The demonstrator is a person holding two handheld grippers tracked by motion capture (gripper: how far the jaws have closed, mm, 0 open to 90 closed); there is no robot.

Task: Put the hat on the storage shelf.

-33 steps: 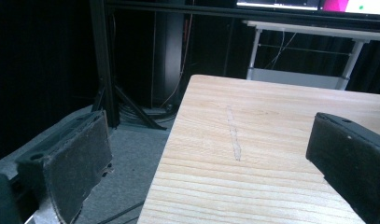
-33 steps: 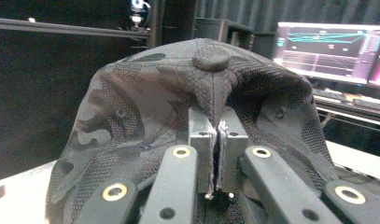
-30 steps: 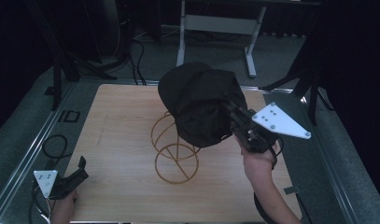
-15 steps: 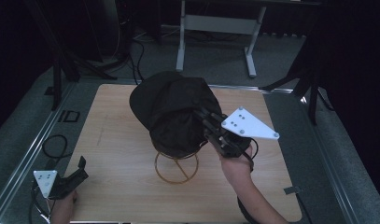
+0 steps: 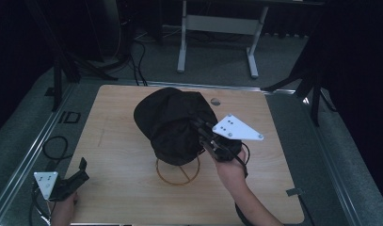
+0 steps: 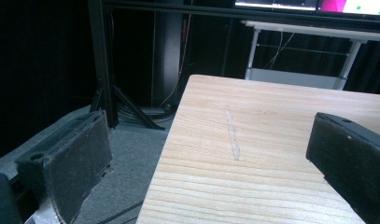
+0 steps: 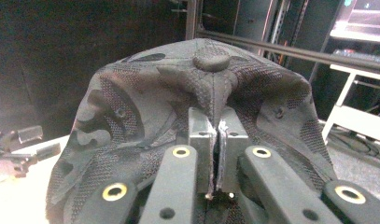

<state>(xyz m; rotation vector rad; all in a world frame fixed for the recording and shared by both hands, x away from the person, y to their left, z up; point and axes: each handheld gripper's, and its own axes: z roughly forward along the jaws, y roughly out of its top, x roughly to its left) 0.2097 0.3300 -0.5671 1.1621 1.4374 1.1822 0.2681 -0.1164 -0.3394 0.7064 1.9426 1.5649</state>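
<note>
Item: dark camouflage cap (image 5: 172, 120), crown button visible in the right gripper view (image 7: 214, 61). We record it held above a gold wire stand (image 5: 178, 170) at the middle of the wooden counter (image 5: 123, 155); whether cap and stand touch we cannot tell.

Right hand-held gripper (image 5: 209, 136): jaws pressed together, pinching a fold of the cap's fabric, white three-cornered plate on top.

Left hand-held gripper (image 5: 74, 180): low at the counter's near left corner, jaws spread, nothing between them; we see bare wood and the counter's edge past them.

Beyond: grey floor (image 5: 217, 61), white desk frame (image 5: 217, 28).
</note>
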